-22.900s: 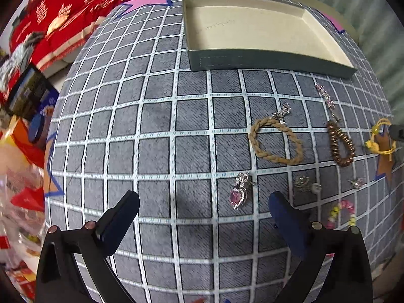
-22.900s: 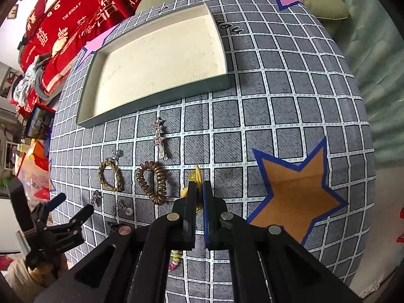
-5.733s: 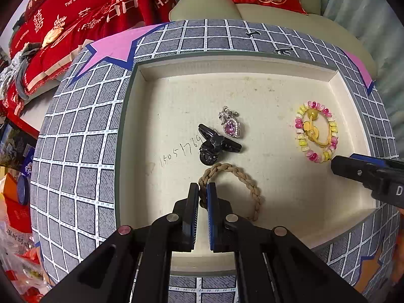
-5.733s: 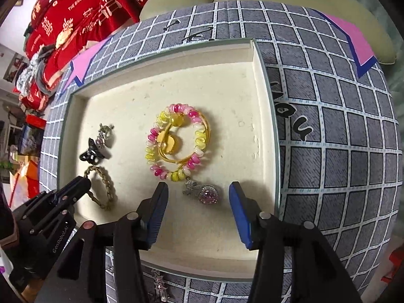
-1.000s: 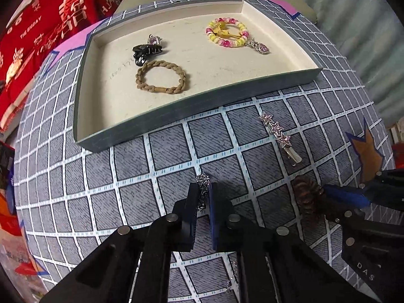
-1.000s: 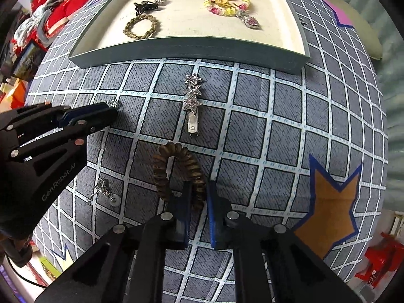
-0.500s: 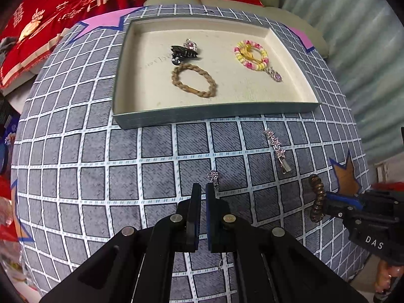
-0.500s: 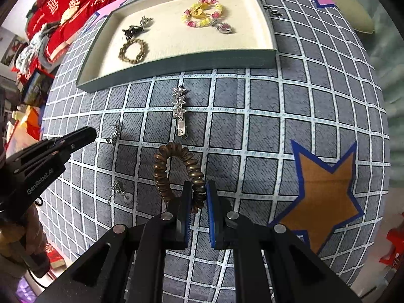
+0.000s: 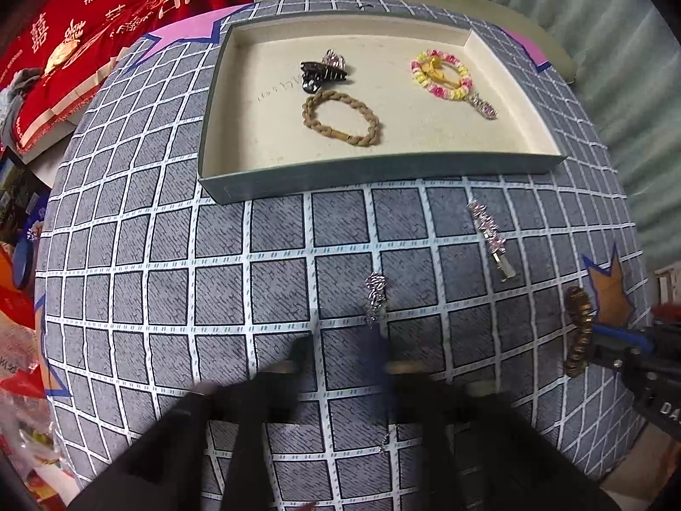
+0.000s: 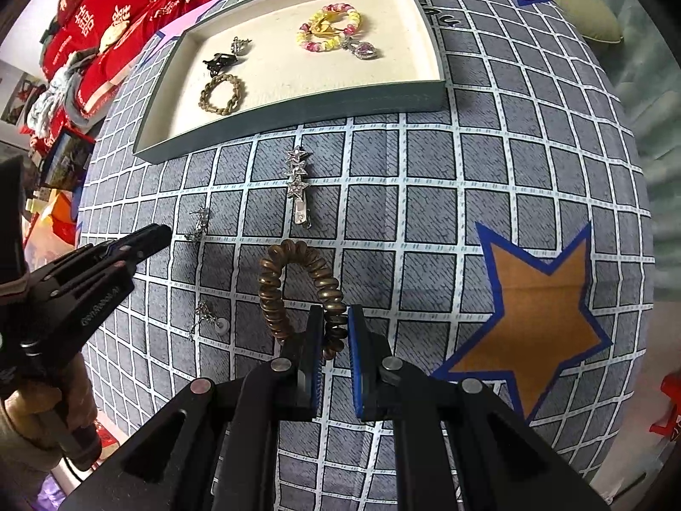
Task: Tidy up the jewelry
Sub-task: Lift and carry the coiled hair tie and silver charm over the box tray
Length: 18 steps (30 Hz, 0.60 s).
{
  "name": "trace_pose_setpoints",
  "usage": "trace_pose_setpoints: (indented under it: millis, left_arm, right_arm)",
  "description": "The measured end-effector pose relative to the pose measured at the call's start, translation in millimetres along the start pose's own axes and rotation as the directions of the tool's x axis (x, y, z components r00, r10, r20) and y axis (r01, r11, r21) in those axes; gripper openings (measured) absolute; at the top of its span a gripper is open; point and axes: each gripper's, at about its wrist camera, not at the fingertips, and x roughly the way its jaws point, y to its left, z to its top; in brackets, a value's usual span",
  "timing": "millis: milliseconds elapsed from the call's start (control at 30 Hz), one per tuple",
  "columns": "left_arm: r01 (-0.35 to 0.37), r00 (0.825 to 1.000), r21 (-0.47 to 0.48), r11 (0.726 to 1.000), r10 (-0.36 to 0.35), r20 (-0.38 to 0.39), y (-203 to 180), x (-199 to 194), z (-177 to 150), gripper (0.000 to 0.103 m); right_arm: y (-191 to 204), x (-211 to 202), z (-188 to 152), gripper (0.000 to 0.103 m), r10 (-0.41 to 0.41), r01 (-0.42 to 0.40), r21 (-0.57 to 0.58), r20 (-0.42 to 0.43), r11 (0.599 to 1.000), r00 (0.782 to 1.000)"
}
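Note:
The grey-green tray (image 9: 383,170) (image 10: 298,104) sits at the far side of the checked cloth and holds a braided tan band (image 9: 340,123), a black claw clip (image 9: 321,74), a bead bracelet (image 9: 442,74) and a pendant (image 9: 483,106). My left gripper (image 9: 344,349) is blurred, its fingers parted just behind a small silver charm (image 9: 374,294) (image 10: 199,222) lying on the cloth. My right gripper (image 10: 332,340) is shut on a brown coil hair tie (image 10: 298,289) (image 9: 579,332), held above the cloth.
A silver star hair clip (image 9: 489,238) (image 10: 298,183) lies in front of the tray. Another small silver charm (image 10: 208,319) lies nearer me on the left. An orange star is printed on the cloth (image 10: 540,311). Red cushions (image 9: 106,21) lie beyond the table's left edge.
My left gripper has opened and let go of the silver charm, which now lies on the cloth. My right gripper has lifted the coil hair tie and moved closer to the tray.

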Motion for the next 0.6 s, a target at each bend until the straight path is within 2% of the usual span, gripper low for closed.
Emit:
trace_pose_setpoints:
  millis: [33, 133, 267, 367, 400, 500, 567, 600]
  left_arm:
    - [-0.03, 0.999, -0.009, 1.0, 0.03, 0.018, 0.4, -1.3, -0.8, 0.103]
    - [-0.022, 1.0, 0.003, 1.0, 0.022, 0.022, -0.8, 2.5, -0.1, 0.103]
    - [-0.066, 0.998, 0.001, 0.998, 0.066, 0.022, -0.6, 11.9, 2.8, 0.103]
    - [-0.052, 0.999, 0.005, 0.999, 0.052, -0.001, -0.1, 24.4, 9.0, 0.102]
    - [-0.043, 0.999, 0.013, 0.999, 0.043, -0.011, -1.6, 27.8, 10.2, 0.09]
    - [-0.029, 0.998, 0.046, 0.999, 0.032, -0.048, -7.8, 40.0, 14.1, 0.075]
    - [-0.031, 0.998, 0.064, 0.997, 0.034, -0.045, -11.9, 42.7, 12.3, 0.069]
    - [-0.03, 0.999, 0.073, 0.997, 0.033, -0.039, -15.5, 42.3, 11.4, 0.059]
  right_arm:
    - [-1.5, -0.5, -0.4, 0.012, 0.0, 0.0, 0.003, 0.0, 1.0, 1.0]
    - [-6.6, -1.7, -1.1, 0.012, 0.001, -0.001, 0.014, 0.001, 1.0, 1.0]
    - [-11.2, -2.5, -2.1, 0.012, 0.002, -0.002, 0.026, 0.0, 1.0, 1.0]
    - [-13.4, -2.8, -2.2, 0.012, 0.001, -0.001, 0.03, 0.001, 1.0, 1.0]
    - [-13.8, -3.0, -2.5, 0.012, 0.0, 0.0, 0.03, 0.001, 1.0, 1.0]
    - [-15.8, -4.3, -3.7, 0.012, 0.0, 0.0, 0.034, 0.004, 0.999, 1.0]
    - [-16.7, -5.0, -4.3, 0.012, 0.0, 0.0, 0.036, 0.005, 0.999, 1.0]
    - [-17.1, -5.2, -4.4, 0.012, 0.0, 0.0, 0.038, 0.006, 0.999, 1.0]
